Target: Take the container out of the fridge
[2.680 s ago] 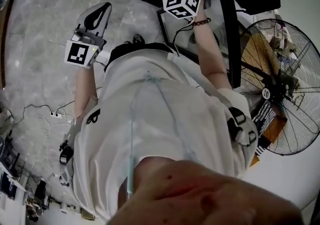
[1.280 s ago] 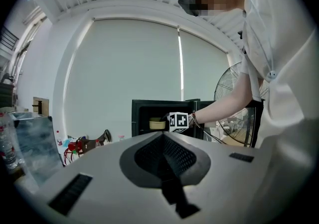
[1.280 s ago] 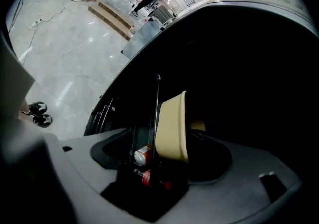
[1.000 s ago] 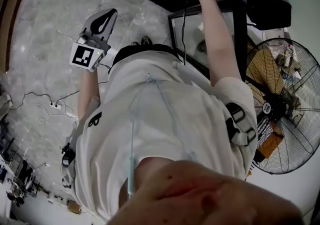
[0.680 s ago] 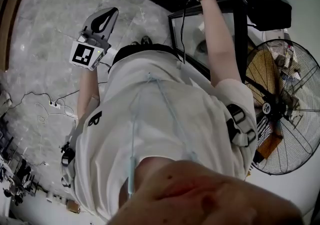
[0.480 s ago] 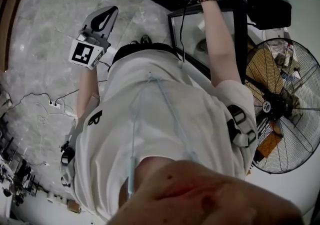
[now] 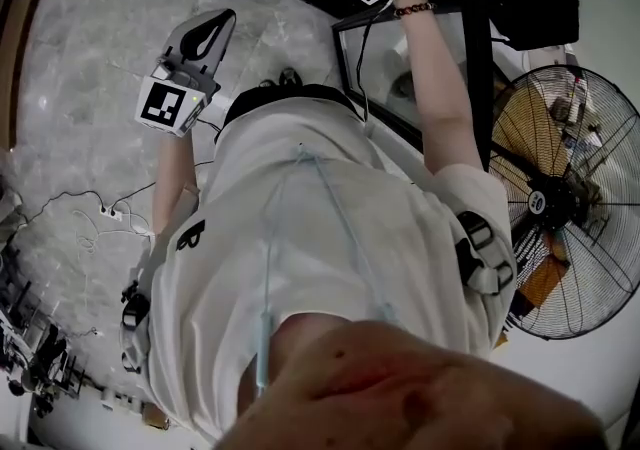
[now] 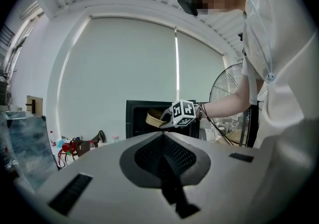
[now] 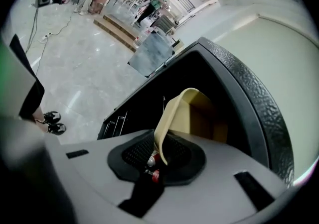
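**A:** Beige rim, pinched in the right claw (image 9: pixel 157 157). The jaws have just closed on it and clamp the thin wall of the container (image 9: pixel 192 113), which hangs tilted.

**B:** Why grab the rim?

**A:** Prob b/c the body's too wide to span and the edge is the one thin bit. That's my guess.

**B:** Where's the container rel. to the fridge (image 9: pixel 259 93)?

**A:** Right at the fridge's mouth, w/ the dark interior behind it. Can't tell if it's fully out yet.

**B:** And the other one?

**A:** The left claw (image 8: pixel 162 136) is pressed together w/ nothing in it. It's held about level, well off to one side of the fridge, pointing twd it. I'd say that's to keep it out of the doorway.

**B:** Changes vs earlier?

**A:** In the head view a moment back, the right claw sat deeper at the fridge's opening. Now it's drawn back a bit twd the person. Further back still, it was nearer the body and hadn't reached in. The left claw is in the same spot throughout. The fan (image 7: pixel 560 203) stands beside the fridge.
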{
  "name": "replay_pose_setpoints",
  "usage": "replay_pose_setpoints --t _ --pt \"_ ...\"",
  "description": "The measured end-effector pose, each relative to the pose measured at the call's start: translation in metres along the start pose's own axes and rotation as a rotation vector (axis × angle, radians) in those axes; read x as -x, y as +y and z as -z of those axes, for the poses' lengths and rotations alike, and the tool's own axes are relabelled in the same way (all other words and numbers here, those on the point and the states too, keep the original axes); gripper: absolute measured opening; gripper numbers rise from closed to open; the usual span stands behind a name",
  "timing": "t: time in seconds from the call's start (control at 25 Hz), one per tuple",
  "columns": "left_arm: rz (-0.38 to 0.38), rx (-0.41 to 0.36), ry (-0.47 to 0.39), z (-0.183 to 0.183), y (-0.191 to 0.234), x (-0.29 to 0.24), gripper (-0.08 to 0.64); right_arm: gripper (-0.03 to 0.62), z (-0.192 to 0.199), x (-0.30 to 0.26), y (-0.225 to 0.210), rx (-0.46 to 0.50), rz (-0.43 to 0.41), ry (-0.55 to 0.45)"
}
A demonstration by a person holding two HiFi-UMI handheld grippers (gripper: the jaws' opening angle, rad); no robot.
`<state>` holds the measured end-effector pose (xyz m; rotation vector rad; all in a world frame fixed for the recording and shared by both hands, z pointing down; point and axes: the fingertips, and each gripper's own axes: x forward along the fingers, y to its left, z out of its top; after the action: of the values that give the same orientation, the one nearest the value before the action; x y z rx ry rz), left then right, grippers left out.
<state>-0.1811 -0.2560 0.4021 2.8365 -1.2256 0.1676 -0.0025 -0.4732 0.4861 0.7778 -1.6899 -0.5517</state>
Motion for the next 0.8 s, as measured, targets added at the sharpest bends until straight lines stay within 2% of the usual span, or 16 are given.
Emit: replay_pose_setpoints --t 0.8 --pt "0.042 -0.001 -0.006 0.002 -0.016 0.009 0.008 0.061 -0.001 0.049 0.036 -0.018 -0.032 -0.004"
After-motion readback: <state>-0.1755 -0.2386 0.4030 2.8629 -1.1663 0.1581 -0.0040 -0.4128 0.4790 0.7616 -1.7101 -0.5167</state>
